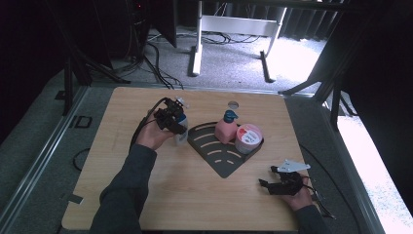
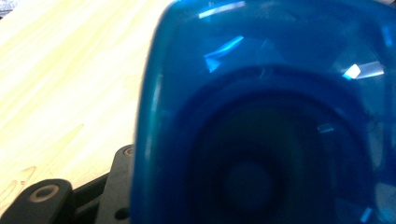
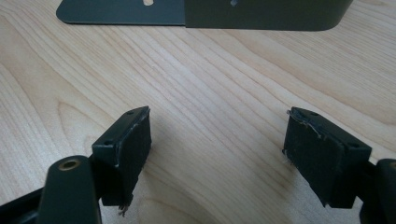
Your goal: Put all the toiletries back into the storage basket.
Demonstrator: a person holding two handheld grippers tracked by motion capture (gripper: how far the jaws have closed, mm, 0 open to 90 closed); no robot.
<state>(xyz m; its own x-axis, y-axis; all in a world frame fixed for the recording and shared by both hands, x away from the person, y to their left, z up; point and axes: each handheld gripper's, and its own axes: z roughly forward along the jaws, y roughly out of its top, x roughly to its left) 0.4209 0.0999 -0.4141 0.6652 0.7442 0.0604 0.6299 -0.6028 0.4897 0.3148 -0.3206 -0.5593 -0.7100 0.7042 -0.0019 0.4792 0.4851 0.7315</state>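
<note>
High view: dark tray (image 1: 221, 163) holds pink bottle (image 1: 225, 127) and tub (image 1: 248, 138) — left gripper (image 1: 174, 122) clamps blue bottle (image 1: 181, 127), right gripper (image 1: 267, 185) gapes empty.

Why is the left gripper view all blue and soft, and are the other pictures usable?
Left gripper view: the blue bottle sits too close, blurred, with glare streaks. Right gripper view: sharp, evenly lit on the right gripper and the table. High view: dark surroundings, blown-out daylight at right.

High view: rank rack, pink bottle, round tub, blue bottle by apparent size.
1. Rack, clearly largest.
2. Pink bottle and round tub: alike, not ranked.
3. Blue bottle: partly hidden by the left hand-held gripper, so its place is unsure.
</note>
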